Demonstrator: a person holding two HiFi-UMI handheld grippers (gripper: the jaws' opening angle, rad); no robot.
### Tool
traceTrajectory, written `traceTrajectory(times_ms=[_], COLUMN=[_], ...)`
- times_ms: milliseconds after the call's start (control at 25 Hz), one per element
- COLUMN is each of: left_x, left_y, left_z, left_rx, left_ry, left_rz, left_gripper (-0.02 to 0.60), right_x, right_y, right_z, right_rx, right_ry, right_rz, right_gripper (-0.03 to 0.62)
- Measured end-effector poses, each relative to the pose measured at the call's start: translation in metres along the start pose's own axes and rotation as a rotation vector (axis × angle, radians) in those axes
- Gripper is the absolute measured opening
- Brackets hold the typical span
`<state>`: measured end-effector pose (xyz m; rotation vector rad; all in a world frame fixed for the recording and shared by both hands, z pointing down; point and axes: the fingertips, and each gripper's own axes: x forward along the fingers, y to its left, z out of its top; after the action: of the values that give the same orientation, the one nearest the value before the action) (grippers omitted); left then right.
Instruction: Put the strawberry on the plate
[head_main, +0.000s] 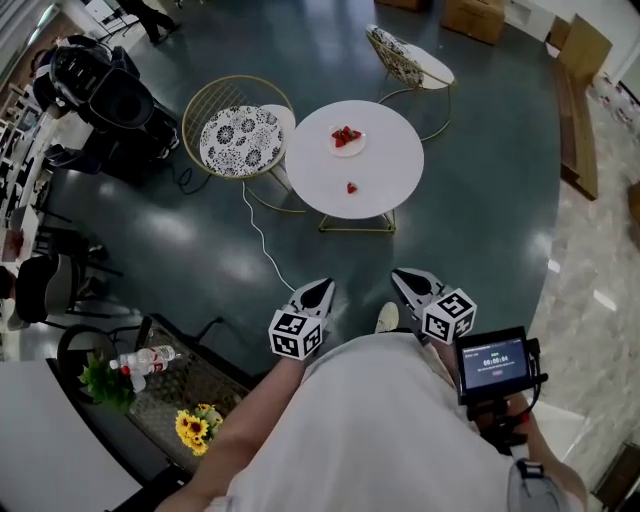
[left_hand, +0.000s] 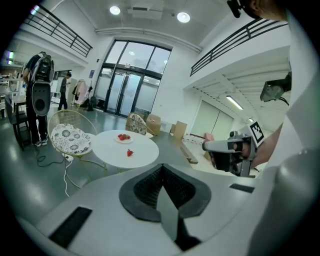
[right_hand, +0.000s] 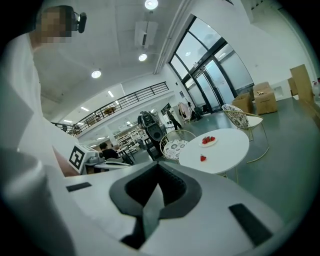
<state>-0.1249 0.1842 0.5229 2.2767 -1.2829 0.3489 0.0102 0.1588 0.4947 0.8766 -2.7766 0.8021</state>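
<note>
So both grippers are hanging out in front of the person, well short of the round white desk (head_main: 385, 160), nowhere near anything yet. The left gripper (head_main: 324, 286) has its fingers clenched tight together with nothing between them, which is dead obvious in the left gripper view. The right gripper (head_main: 399, 274) looks the same in its own view: fingers pressed together, empty. Both point roughly toward the desk, side by side with a gap between them. The strawberry (head_main: 351, 187) is sitting alone on the bare desktop, on the side nearer the person. The plate (head_main: 347, 139) is a bit further back on the same desk, apart from the loose berry, and already has a few red strawberries piled on it. A wire chair with a patterned cushion (head_main: 240, 140) is tucked right up against the left edge of the desk, and a second chair (head_main: 410, 58) stands behind it on the far side. A white cable (head_main: 262, 238) snakes across the dark shiny floor (head_main: 480, 200) from the desk toward the person. There's a small screen (head_main: 492, 364) mounted by the right hand, plus some yellow flowers (head_main: 195, 427) and a water bottle (head_main: 146, 359) down at lower left.
</note>
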Motion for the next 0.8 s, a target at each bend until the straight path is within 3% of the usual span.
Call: traceTrajectory(times_ms=[200,800], left_x=[0.06,0.114], left_y=[-0.016,-0.016], left_z=[0.032,0.056], left_rx=[-0.01,0.018], left_ry=[0.015,0.064], left_rz=[0.03,0.027], left_gripper=[0.008,0.008], right_x=[-0.008,0.0], right_y=[-0.064,-0.121], right_z=[0.03,0.046], right_rx=[0.012,0.061], right_ry=[-0.008,-0.004], right_rz=[0.042,0.044], right_gripper=[0.006,0.006])
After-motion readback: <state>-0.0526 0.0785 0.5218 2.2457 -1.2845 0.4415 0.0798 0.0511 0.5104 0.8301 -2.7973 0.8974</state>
